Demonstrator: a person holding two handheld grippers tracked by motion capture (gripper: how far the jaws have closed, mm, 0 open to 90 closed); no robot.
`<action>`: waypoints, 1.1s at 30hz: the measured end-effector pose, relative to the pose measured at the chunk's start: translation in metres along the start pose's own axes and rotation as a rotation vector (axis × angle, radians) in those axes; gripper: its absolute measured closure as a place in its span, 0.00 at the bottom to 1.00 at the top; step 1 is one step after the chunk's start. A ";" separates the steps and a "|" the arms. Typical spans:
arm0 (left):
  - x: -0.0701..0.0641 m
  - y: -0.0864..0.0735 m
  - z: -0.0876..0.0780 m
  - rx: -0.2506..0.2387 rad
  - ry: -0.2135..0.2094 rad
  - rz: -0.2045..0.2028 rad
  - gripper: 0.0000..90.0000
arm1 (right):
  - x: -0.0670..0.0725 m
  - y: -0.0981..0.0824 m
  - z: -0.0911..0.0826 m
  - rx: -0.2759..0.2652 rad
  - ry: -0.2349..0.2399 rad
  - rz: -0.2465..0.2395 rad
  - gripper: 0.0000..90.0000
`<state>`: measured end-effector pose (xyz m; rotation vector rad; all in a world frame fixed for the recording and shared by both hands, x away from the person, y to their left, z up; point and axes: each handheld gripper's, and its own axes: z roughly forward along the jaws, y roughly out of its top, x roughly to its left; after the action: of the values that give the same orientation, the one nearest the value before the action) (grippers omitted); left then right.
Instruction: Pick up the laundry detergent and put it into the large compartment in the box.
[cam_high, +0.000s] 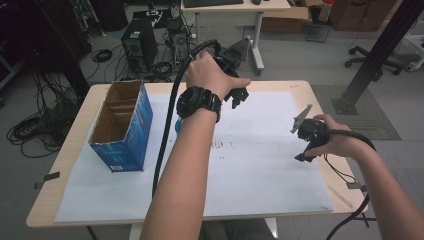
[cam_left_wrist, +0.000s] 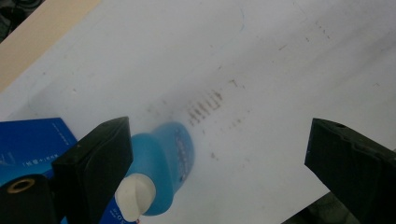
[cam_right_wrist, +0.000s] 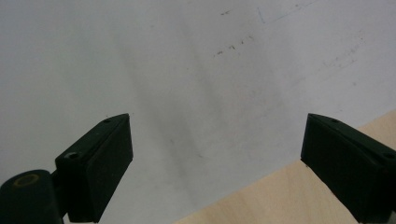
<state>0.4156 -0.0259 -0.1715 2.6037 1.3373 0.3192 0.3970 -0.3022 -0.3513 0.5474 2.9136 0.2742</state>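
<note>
On the table (cam_high: 295, 92), seen from the high view, your left hand-held gripper (cam_high: 239, 97) hangs over the far middle of the white sheet (cam_high: 260, 170), its jaws pointing down. Your left forearm hides most of the blue bottle (cam_high: 177, 125); a sliver of it shows just left of your wrist, a little right of the open blue box (cam_high: 131, 131) that stands at the left of the table. Your right hand-held gripper (cam_high: 304, 145) rests low near the right edge of the sheet, well apart from both.

In the left gripper view, the jaws of your left hand-held gripper (cam_left_wrist: 219, 158) stand wide with nothing between them. The blue bottle (cam_left_wrist: 166, 161) lies on its side on the white sheet (cam_left_wrist: 140, 60), white cap (cam_left_wrist: 135, 196) toward the camera, partly behind the left jaw rather than centred in the gap. A corner of the blue box (cam_left_wrist: 32, 144) sits just beside it.

In the right gripper view, your right hand-held gripper (cam_right_wrist: 217, 163) is also wide and holds nothing, with bare white sheet (cam_right_wrist: 163, 70) ahead and the table (cam_right_wrist: 280, 200) edge below.

You seem to be at the reach, before any grasp. Next, I judge you need to shift the left hand-held gripper so the bottle's body sits between the jaws, come down, then close; a round bottle lying flat may roll off if you pinch it off-centre.
</note>
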 end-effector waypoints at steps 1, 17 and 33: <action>0.000 0.000 0.000 0.000 -0.002 0.003 0.09 | 0.000 0.000 0.000 -0.001 0.001 -0.004 0.10; 0.000 0.000 -0.003 -0.005 0.006 0.001 0.07 | 0.000 -0.002 -0.003 -0.005 -0.004 0.000 0.10; -0.002 0.000 -0.007 -0.003 0.027 0.002 0.05 | 0.001 -0.003 -0.003 -0.009 -0.008 -0.001 0.10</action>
<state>0.4126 -0.0270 -0.1650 2.6074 1.3417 0.3574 0.3942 -0.3052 -0.3489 0.5441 2.9038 0.2846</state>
